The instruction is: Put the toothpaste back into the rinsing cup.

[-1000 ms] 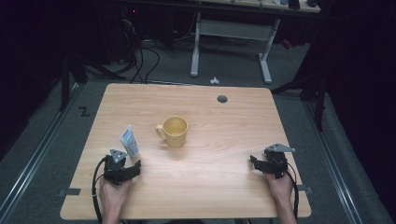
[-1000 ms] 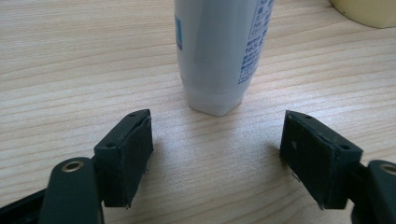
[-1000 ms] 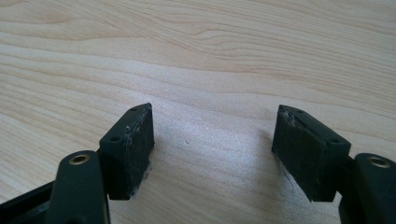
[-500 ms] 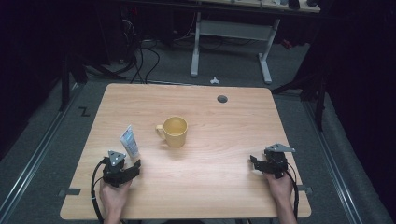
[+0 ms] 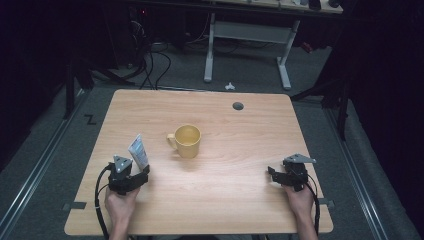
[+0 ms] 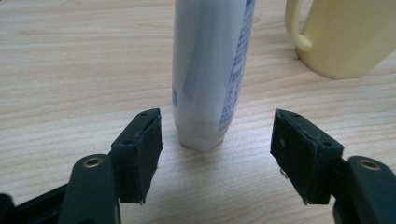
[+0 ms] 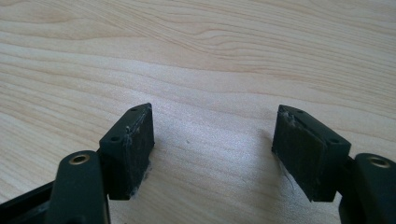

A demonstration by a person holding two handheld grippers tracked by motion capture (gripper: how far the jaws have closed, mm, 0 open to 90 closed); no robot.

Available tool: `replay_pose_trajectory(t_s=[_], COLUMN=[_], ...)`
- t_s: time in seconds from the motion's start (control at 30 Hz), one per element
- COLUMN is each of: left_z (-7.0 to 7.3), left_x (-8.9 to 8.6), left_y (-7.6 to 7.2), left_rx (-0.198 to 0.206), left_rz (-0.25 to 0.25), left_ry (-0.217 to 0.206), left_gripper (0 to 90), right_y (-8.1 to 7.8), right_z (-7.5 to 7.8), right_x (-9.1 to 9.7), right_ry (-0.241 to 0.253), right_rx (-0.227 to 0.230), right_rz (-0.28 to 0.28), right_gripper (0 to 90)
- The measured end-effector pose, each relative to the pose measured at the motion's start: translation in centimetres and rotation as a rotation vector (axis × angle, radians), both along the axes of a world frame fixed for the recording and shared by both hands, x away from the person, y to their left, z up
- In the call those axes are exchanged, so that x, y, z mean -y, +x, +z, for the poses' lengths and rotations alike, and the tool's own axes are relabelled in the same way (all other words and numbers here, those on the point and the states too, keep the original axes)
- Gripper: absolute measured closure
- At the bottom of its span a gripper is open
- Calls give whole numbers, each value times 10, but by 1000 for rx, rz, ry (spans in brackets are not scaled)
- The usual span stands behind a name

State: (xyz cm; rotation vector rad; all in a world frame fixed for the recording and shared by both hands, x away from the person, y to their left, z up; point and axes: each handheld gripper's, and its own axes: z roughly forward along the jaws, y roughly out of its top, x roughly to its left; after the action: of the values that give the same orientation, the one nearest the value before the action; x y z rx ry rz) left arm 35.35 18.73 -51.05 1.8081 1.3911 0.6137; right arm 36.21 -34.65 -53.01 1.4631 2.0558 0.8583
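At the left of the high view, the left tongs point(image 5: 145, 170) sit low on the counter point(image 5: 240, 200), near its front-left corner, held in the person's left hand point(image 5: 119, 204). In the left gripper view the jaws stand well apart and have just been closing in; a white tube point(image 6: 212, 70) with blue print stands upright on its cap between and just beyond the pads point(image 6: 148, 144), and neither pad touches it, with bare wood showing on both sides of the cap. So these tongs are released, grasping nothing. The tube sits nearer the left pad than the right one.

Just right of the tube, and a little farther from the person, stands a yellow mug point(image 5: 188, 140) with its handle turned toward the tube's side; tube and mug are near each other but apart. In the left gripper view the mug point(image 6: 345, 37) shows beyond the right jaw.

Past the mug the counter is bare wood across its middle, with a small dark round hole point(image 5: 238, 106) near the far edge.

At the right, the right tongs point(image 5: 272, 173) rest near the front-right corner in the right hand point(image 5: 299, 200), pointing inward toward the middle. In the right gripper view the jaws are spread wide with bare wood between the pads point(image 7: 140, 140); these tongs are released too, grasping nothing.

Both hands lie close to the front edge, each near a side edge, with open wood between them.
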Motion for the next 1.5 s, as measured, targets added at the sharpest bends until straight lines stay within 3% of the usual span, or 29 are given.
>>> replay_pose_trajectory(t_s=[0.17,0.77,1.17,1.5], left_z=[7,24,31,33], left_x=[0,-2,-1,-1], left_y=[3,16,24,27], left_rx=[21,60,79,92], left_rz=[-15,5,-3,-7], left_ry=[2,0,-15,-23], left_gripper=[372,399,471,591], right_y=[0,0,0,0], right_z=[0,0,0,0], right_x=[0,0,0,0], right_ry=[1,1,1,1], right_rx=[0,0,0,-1], right_rz=[0,0,0,0], right_gripper=[295,295,295,295])
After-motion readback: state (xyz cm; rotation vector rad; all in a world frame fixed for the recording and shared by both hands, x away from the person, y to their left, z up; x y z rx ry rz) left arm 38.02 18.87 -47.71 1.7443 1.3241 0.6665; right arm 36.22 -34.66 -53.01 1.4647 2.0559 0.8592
